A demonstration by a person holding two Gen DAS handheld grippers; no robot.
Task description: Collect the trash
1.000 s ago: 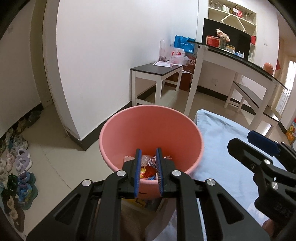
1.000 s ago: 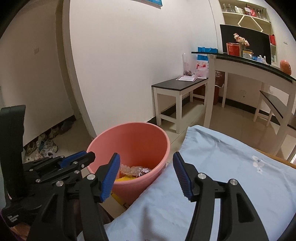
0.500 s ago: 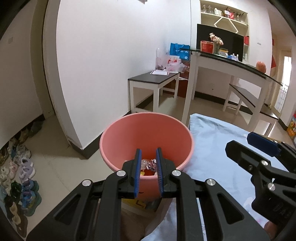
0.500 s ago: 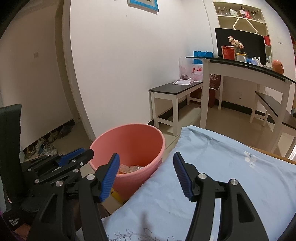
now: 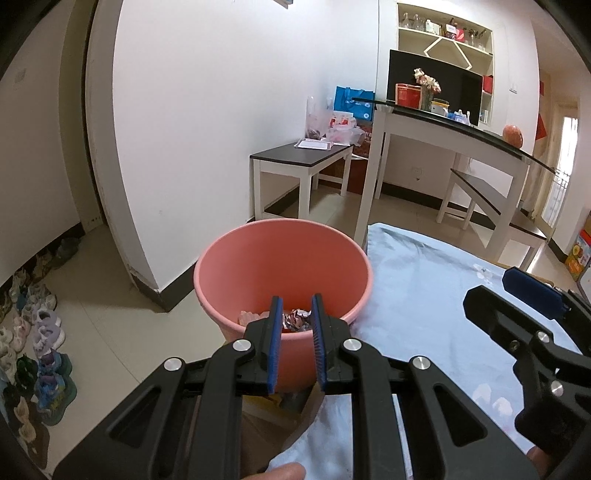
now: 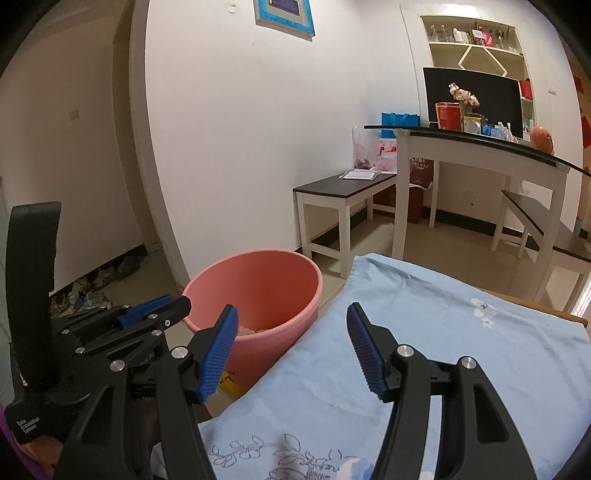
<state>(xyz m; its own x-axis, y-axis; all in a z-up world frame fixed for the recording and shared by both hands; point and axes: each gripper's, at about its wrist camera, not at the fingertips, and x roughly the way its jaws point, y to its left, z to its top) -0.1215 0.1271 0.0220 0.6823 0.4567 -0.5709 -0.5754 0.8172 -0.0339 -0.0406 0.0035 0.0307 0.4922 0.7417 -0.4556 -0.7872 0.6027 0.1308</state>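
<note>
Light blue cloth over near surface, white walls, benches far right, pink bin holding wrappers left, now lower and smaller in view, left gripper narrowly parted, empty, right gripper wide, empty.

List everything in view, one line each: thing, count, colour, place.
bucket: 1, pink, on floor beside cloth
trash: several wrappers, mixed colours, in bucket
cloth: 1, light blue, right of bucket
bench: 1, white with dark top, by wall
table: 1, white with dark top, far right
shoes: many, mixed, floor at left
picture: 1, blue frame, on wall
left gripper: 1, black with blue pads, narrow gap, empty
right gripper: 1, same, wide open, empty
</note>
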